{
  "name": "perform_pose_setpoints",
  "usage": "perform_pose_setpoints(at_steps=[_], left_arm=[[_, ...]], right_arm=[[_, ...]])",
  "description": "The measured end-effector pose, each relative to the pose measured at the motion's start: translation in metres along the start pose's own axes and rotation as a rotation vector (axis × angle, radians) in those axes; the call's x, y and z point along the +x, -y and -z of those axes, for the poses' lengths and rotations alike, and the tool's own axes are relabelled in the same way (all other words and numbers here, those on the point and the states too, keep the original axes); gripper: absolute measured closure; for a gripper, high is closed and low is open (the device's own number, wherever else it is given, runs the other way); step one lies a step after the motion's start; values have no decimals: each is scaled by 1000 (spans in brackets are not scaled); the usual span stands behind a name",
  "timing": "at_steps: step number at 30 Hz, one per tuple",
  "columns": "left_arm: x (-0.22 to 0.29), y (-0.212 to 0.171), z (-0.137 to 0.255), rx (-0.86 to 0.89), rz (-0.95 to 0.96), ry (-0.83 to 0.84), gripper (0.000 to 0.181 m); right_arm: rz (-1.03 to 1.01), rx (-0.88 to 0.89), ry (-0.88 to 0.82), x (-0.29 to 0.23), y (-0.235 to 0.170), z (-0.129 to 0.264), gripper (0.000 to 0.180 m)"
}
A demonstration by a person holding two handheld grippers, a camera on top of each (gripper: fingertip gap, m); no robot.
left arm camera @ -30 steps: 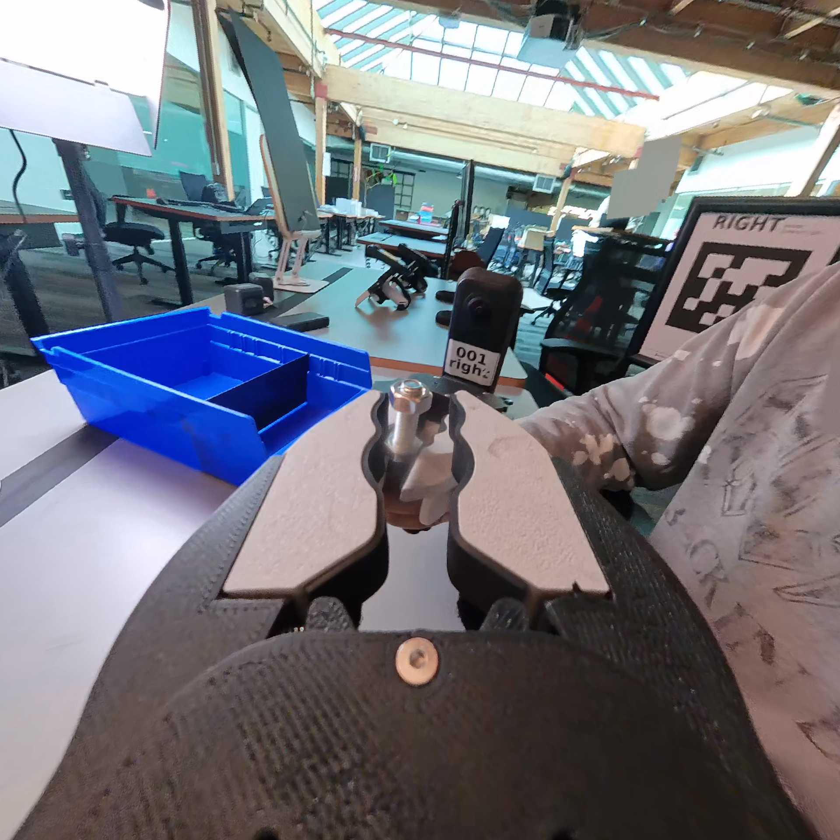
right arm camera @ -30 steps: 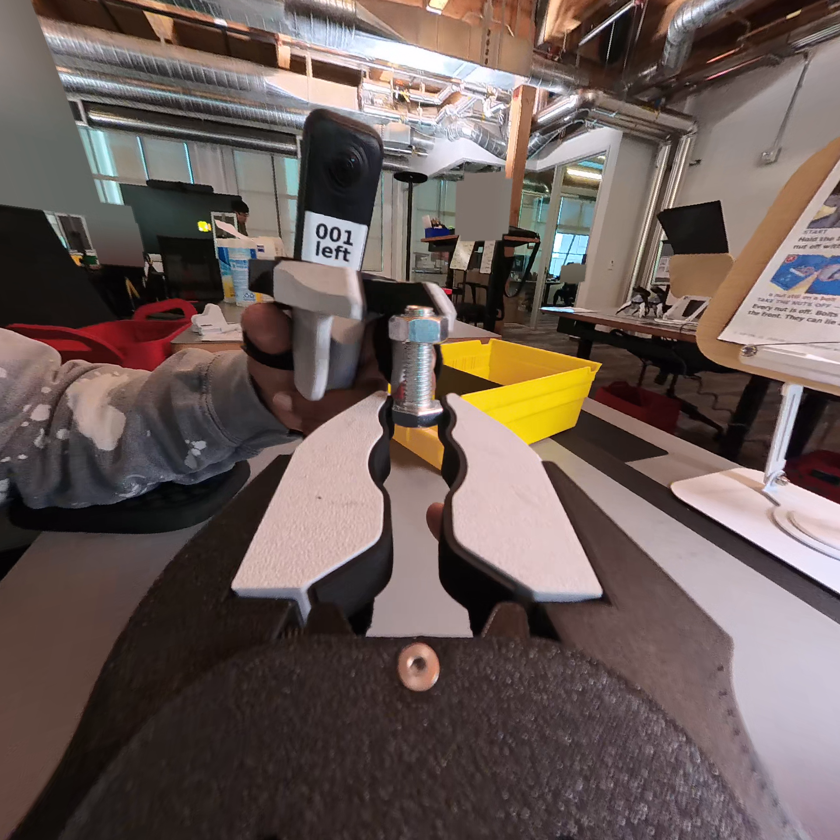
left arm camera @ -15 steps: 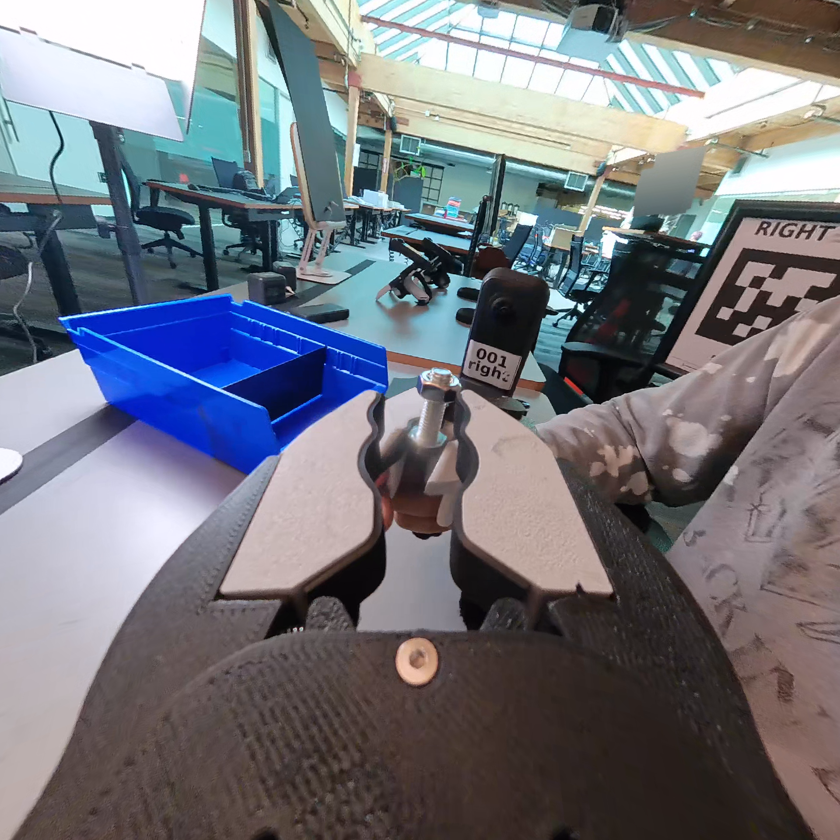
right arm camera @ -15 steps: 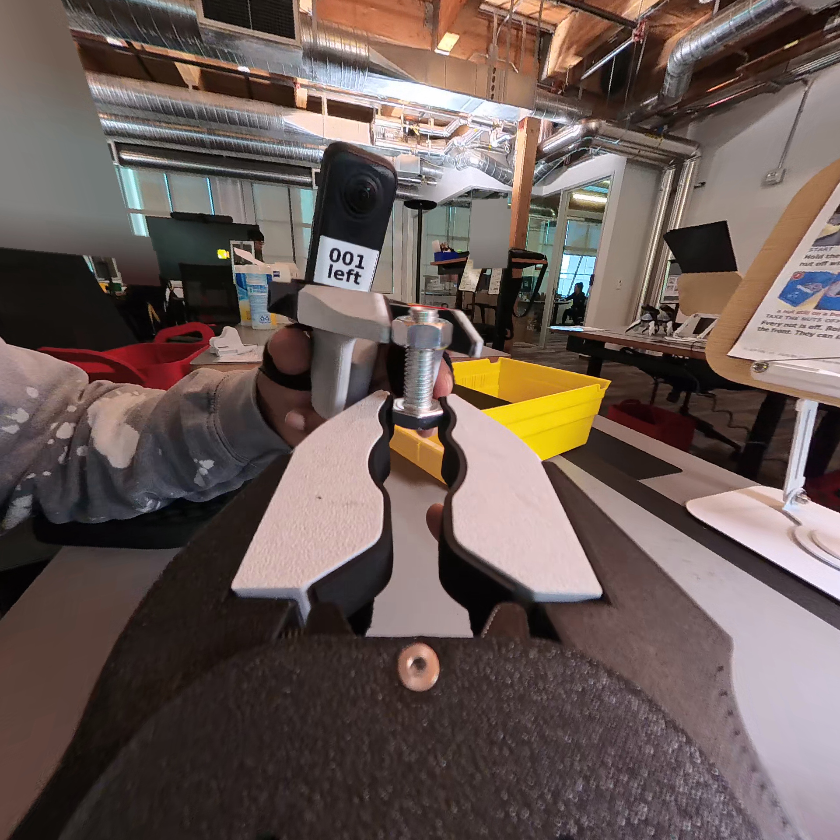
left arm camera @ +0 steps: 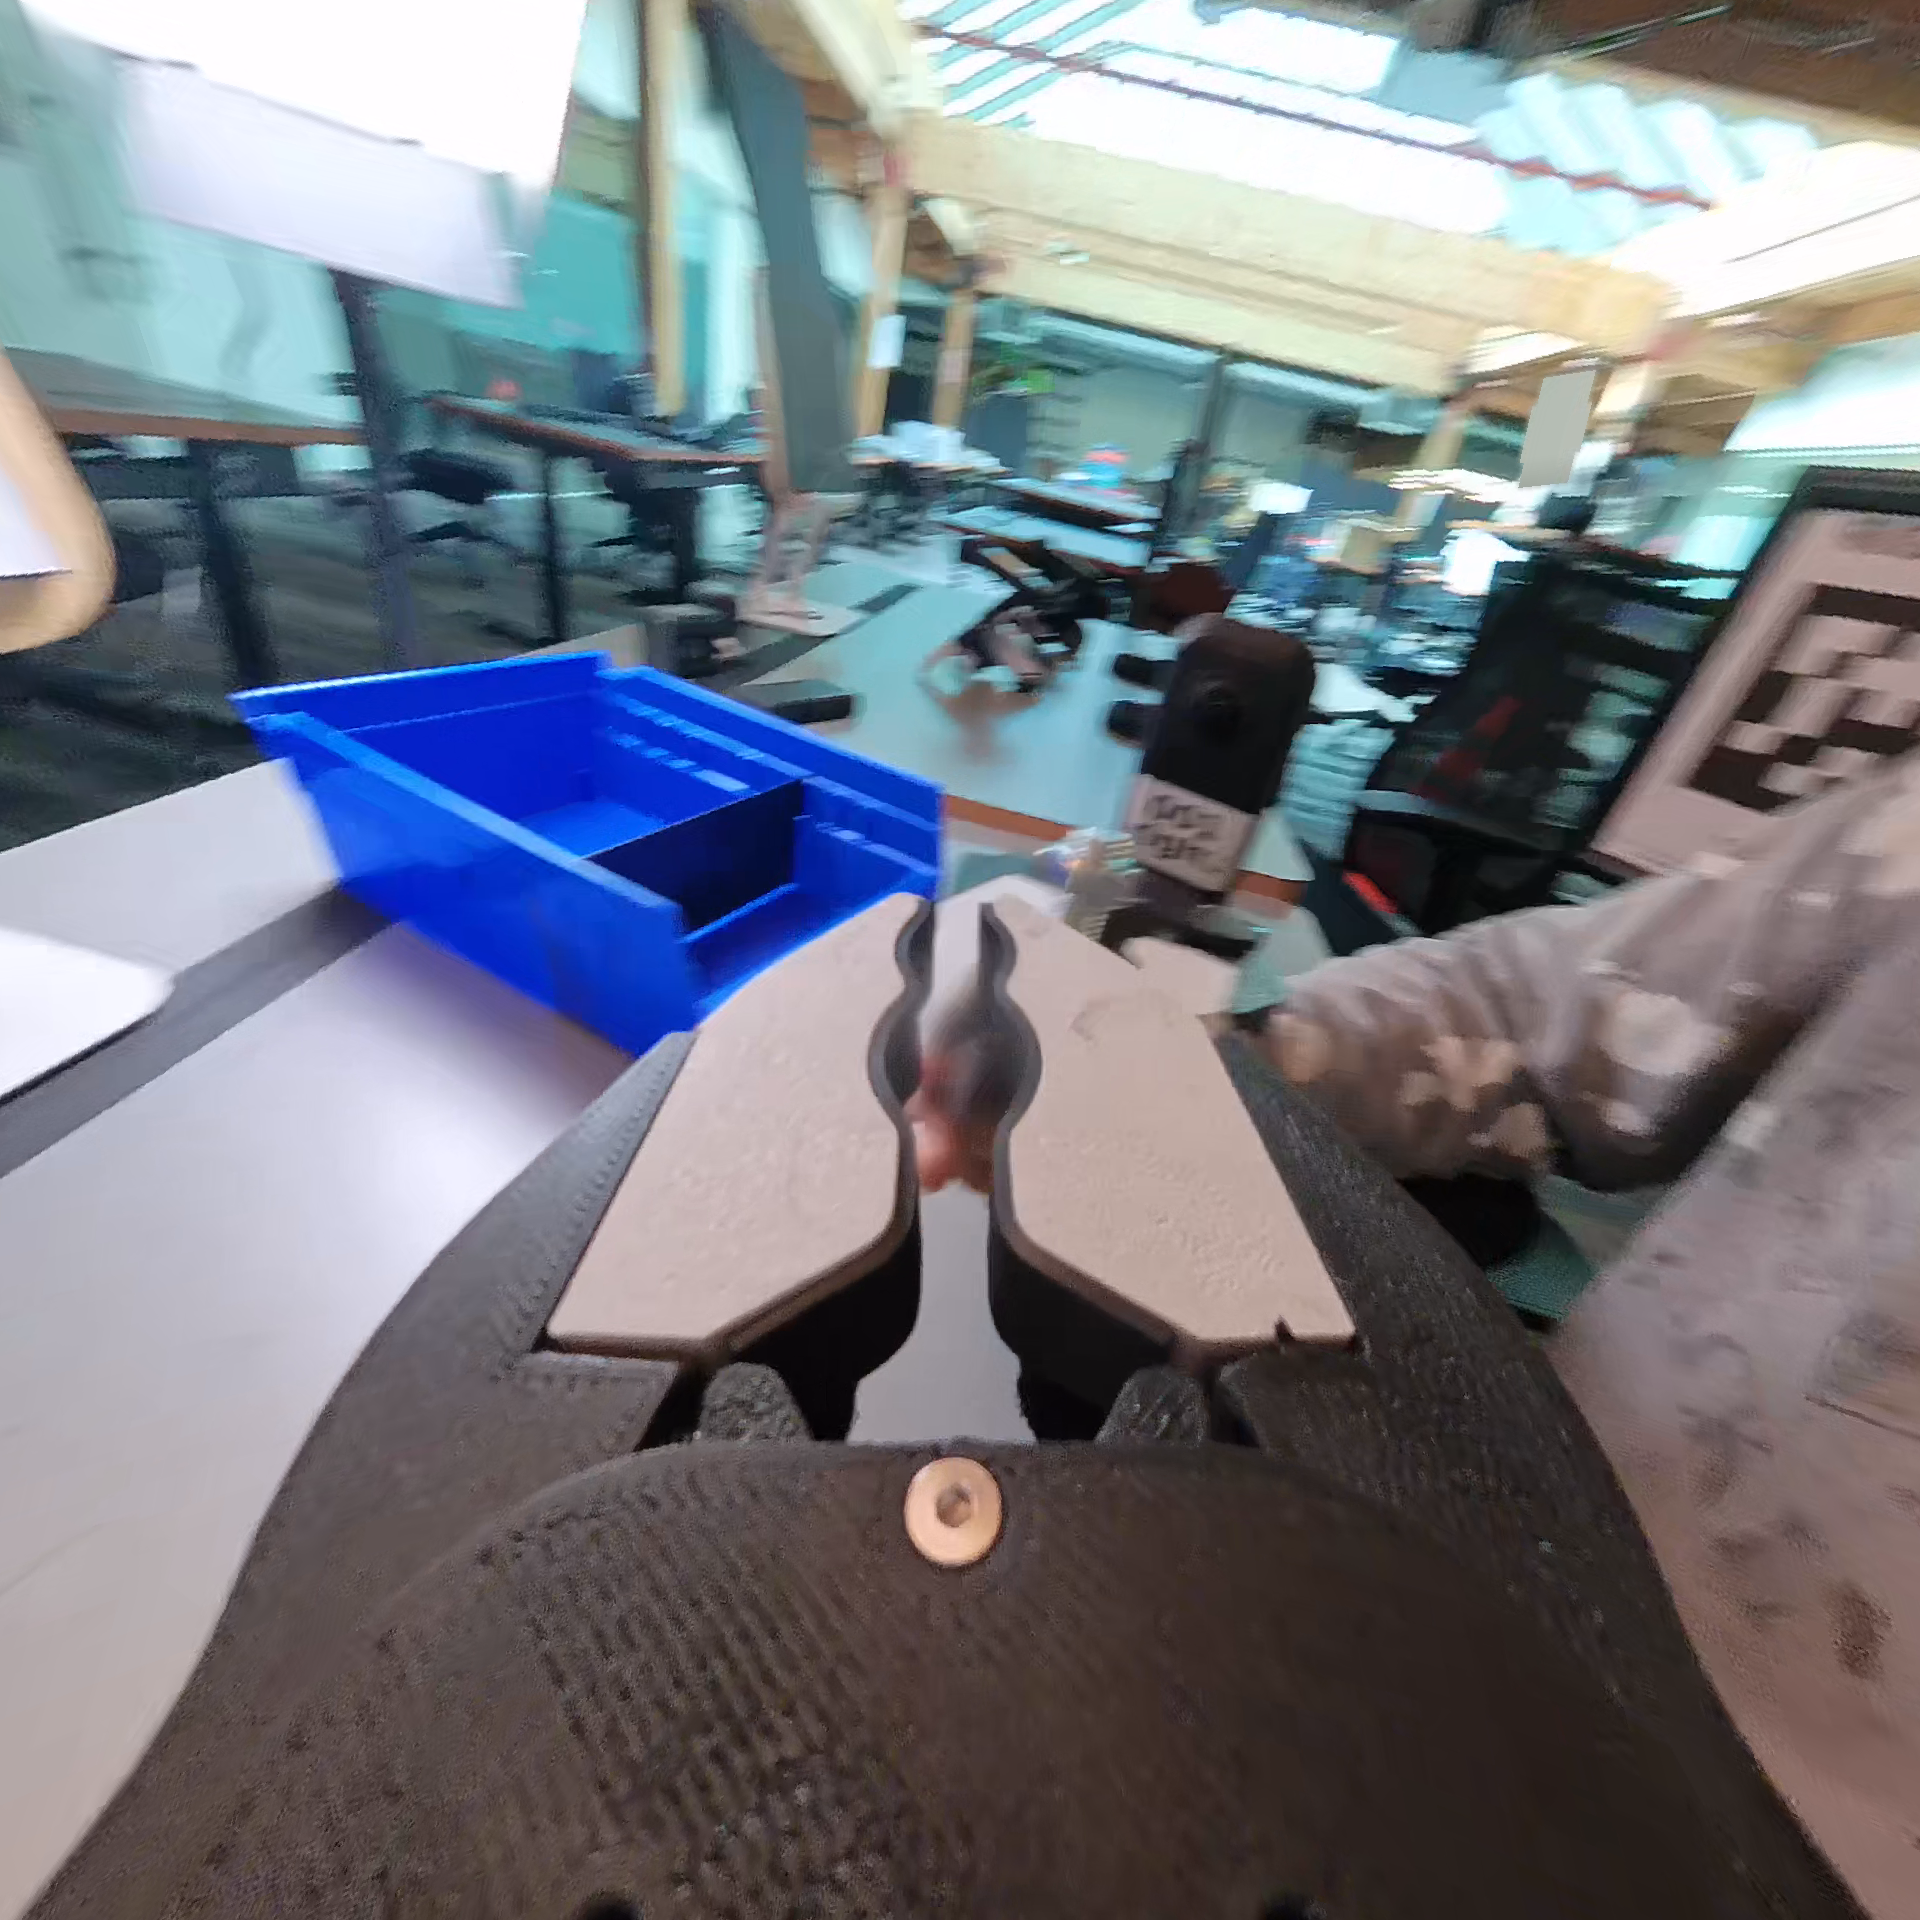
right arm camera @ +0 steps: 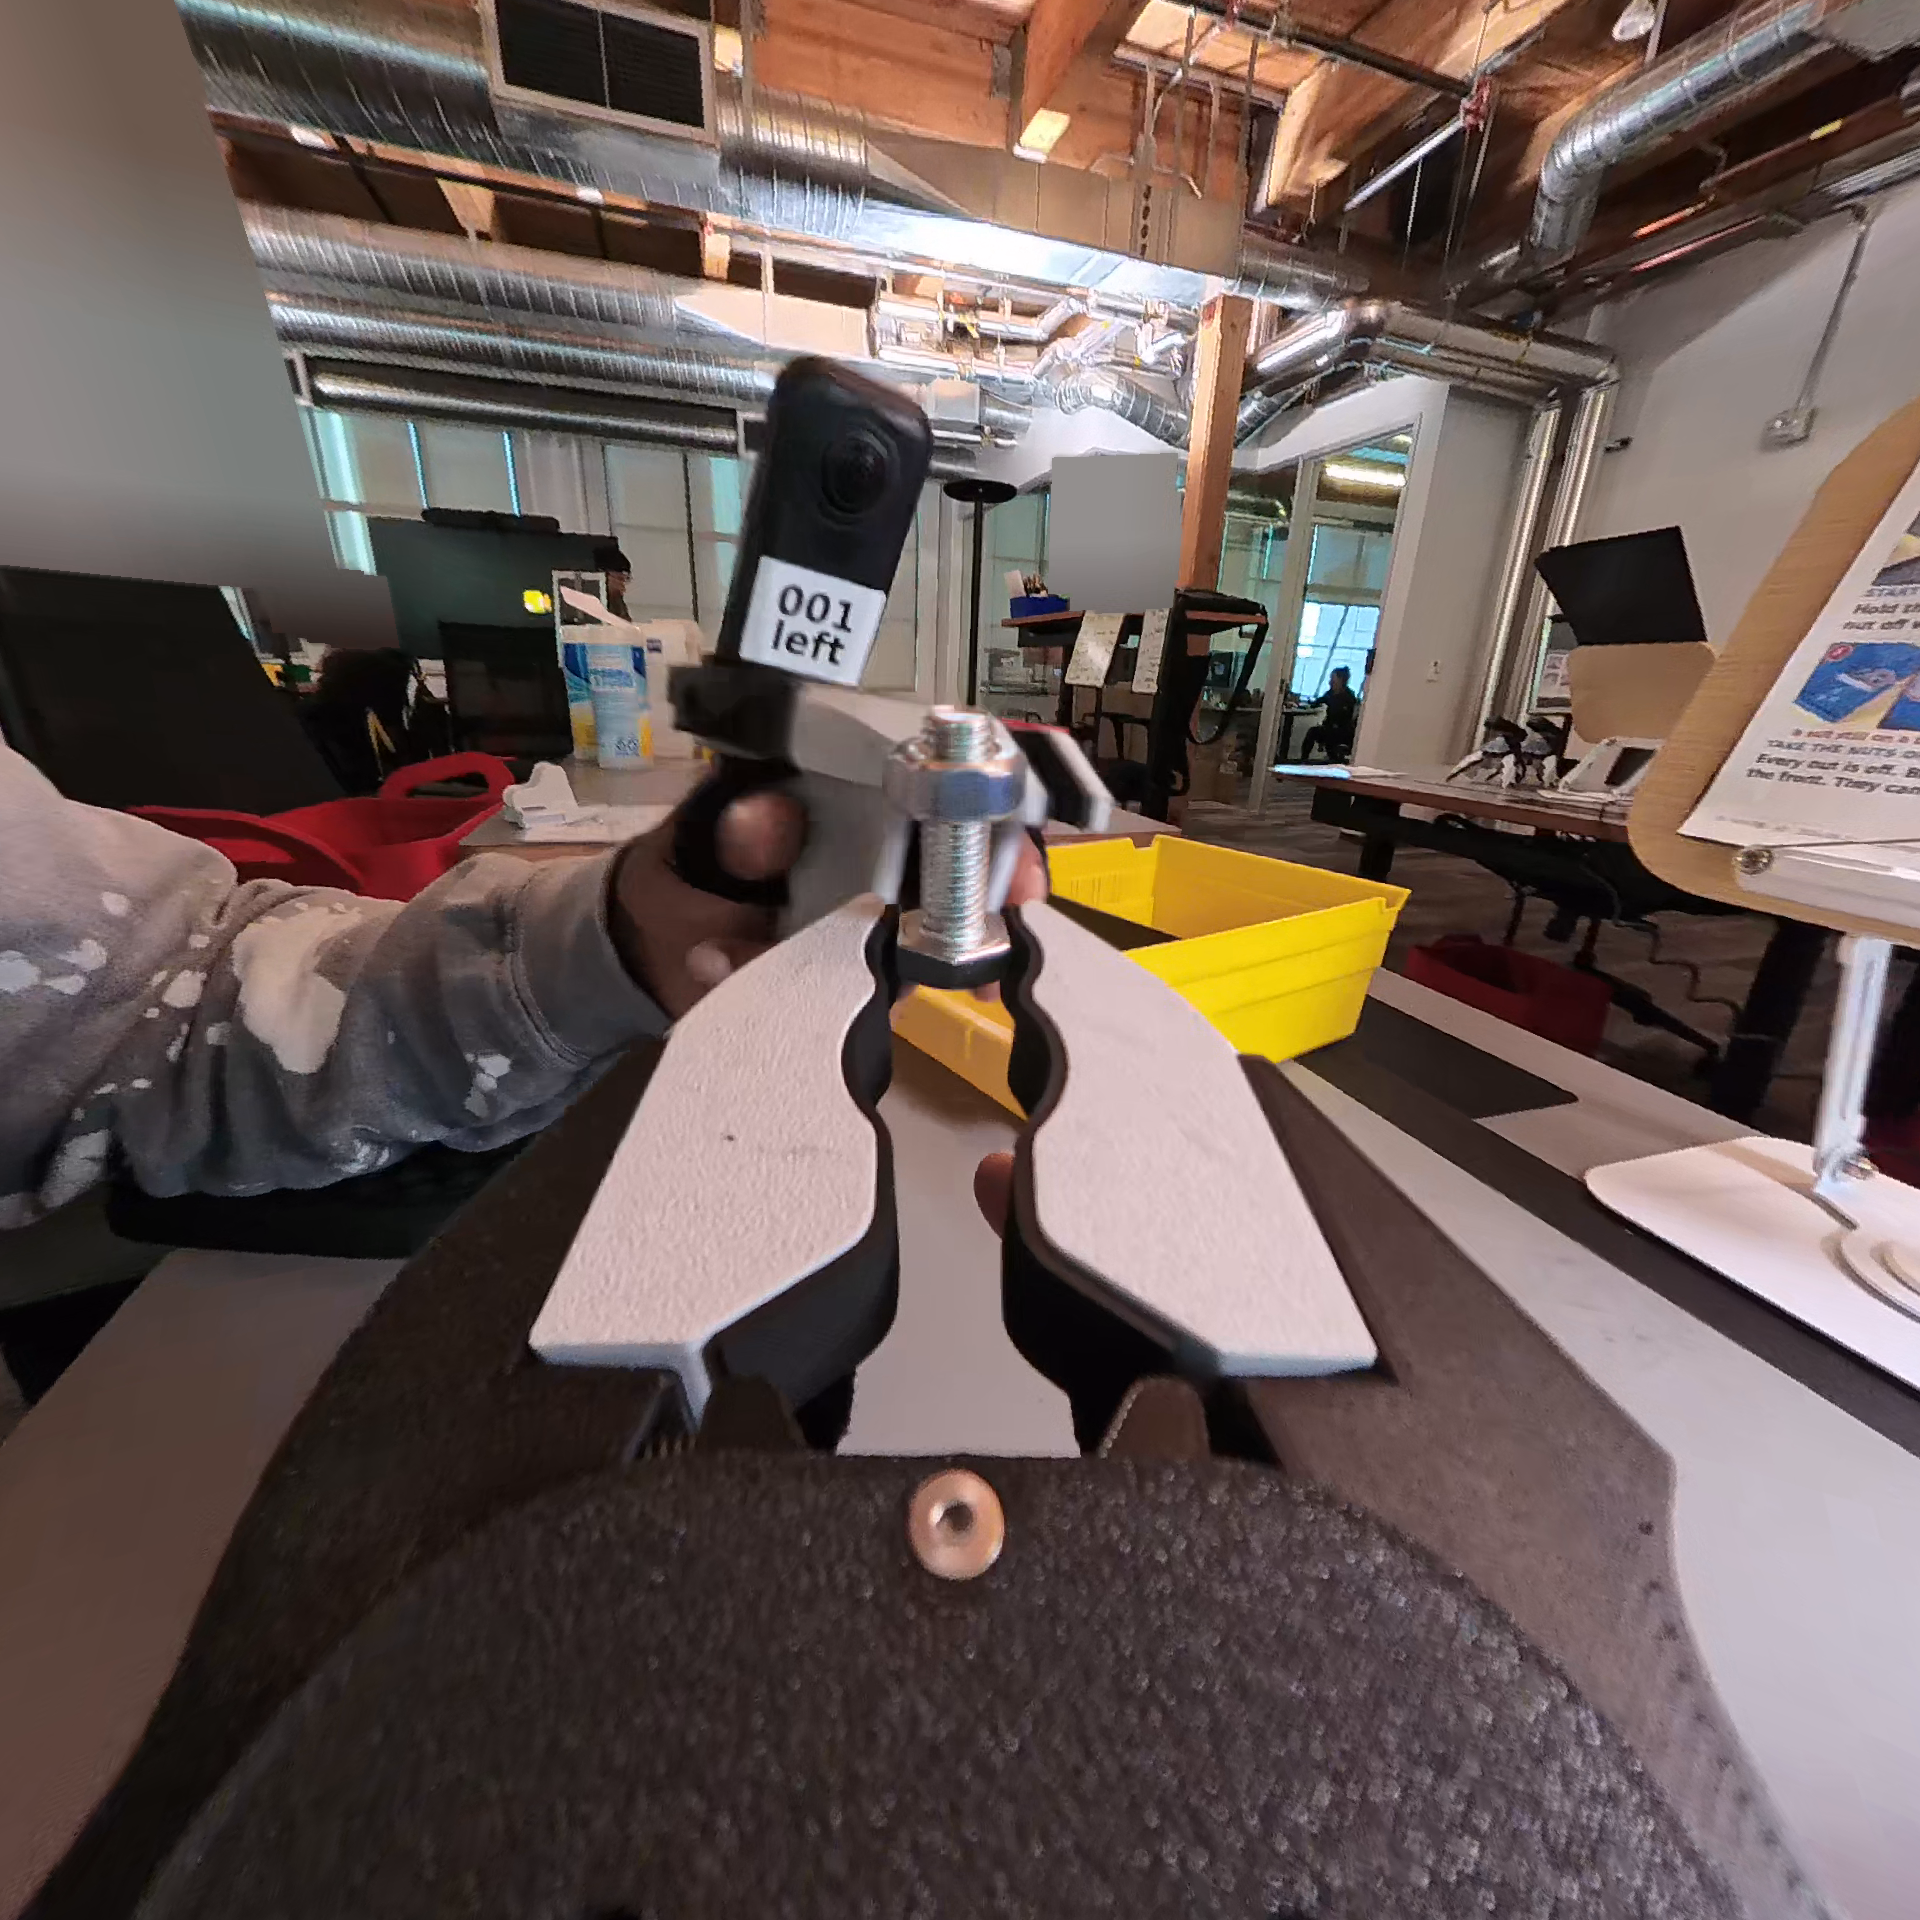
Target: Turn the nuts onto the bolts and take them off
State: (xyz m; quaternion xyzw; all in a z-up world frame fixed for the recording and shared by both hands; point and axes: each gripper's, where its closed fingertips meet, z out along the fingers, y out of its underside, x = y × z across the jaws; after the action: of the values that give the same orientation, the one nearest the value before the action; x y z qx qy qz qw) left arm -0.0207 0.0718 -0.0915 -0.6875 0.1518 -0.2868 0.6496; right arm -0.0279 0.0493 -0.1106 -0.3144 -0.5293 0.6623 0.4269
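While clenched at its tips, right gripper (right arm camera: 953, 930): closed on the hex head of the bolt (right arm camera: 954, 873), low centre of the right wrist view.
Bolt: upright, head down between the tips, threaded shank pointing up.
Nut (right arm camera: 951, 784): threaded on the shank near its upper end; a short length of thread is seen above it.
Left gripper (left arm camera: 954, 920): fingers drawn close, with only a narrow slit left between them. A blurred dark shape lies in the pocket behind the tips; whether anything is gripped cannot be told.
Left gripper, right wrist view: seen just behind the bolt at nut height; contact with the nut cannot be told.
Bolt, left wrist view: blurred, just beyond and to the right of the left tips.
Hand (right arm camera: 675, 914): wrapped around the left gripper's handle, centre left.
Sleeve (right arm camera: 260, 987): grey, pale-spotted, at the left edge.
Table (left arm camera: 208, 1299): grey, below both grippers.
Blue bin (left arm camera: 499, 883): on the table, centre left of the left wrist view; divider inside.
Yellow bin (right arm camera: 1247, 966): on the table behind the bolt, centre right.
Sheet stand (right arm camera: 1766, 727): far right edge.
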Motion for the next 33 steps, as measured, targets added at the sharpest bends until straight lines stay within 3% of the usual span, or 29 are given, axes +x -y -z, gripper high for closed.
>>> perform_pose_setpoints(at_steps=[2, 9, 14, 15, 24, 27, 29, 33], left_arm=[[-16, -3, 6, -8, -16, 65, 173], [10, -4, -2, -4, -3, -76, 150], [-6, -6, 2, -14, 1, -13, 157], [-14, -6, 4, -20, 0, 29, 166], [4, -4, 1, 19, 28, -90, 156], [-1, -8, -1, -2, 4, -53, 157], [-20, -11, 2, -32, 15, 57, 174], [-15, -2, 8, 24, 39, -1, 165]], right_arm=[[13, -9, -4, 0, 2, 0, 161], [-3, -128, -79, 12, -18, -3, 162], [-25, -101, -83, 16, -14, -1, 161], [-26, -85, -71, 16, -11, 0, 162], [-30, -98, -78, 14, -14, -2, 162], [-33, -81, -78, 14, -11, -1, 161], [-40, -26, -43, 10, -2, 1, 162], [-32, -19, -43, 9, 0, 1, 161]])
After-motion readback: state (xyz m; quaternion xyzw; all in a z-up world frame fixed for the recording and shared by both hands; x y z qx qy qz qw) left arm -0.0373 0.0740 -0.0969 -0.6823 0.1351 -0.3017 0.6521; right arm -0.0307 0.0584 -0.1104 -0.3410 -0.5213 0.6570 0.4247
